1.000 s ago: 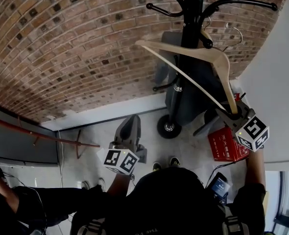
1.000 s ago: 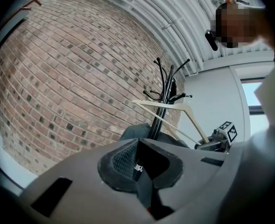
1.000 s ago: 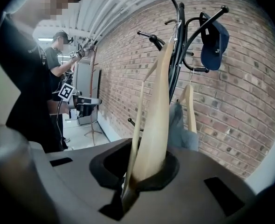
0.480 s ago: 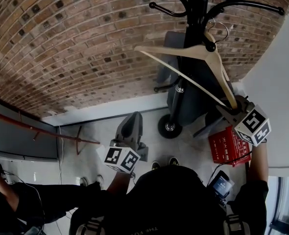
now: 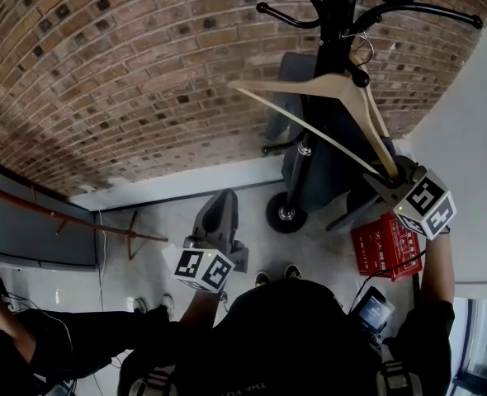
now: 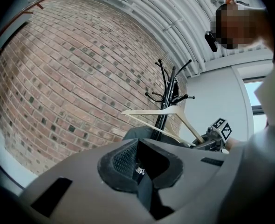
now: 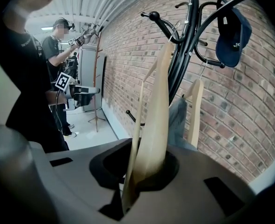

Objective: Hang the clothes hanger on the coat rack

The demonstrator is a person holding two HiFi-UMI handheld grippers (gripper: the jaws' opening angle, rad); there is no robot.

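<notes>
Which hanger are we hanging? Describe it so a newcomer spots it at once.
Against the brick wall stands a black coat rack. The hanger is the pale wooden one tilted across its pole, one end clamped in the right gripper; the other wooden hanger hangs free on the rack.

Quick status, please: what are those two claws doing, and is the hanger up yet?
Right gripper shut on wooden hanger. Left gripper shut, empty. Hook at coat rack's pegs, seating unclear. Cap, second hanger on nearby pegs.

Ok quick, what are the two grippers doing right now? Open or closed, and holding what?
Left gripper: closed, nothing in it.
Right gripper: closed on the pale wooden clothes hanger.
</notes>
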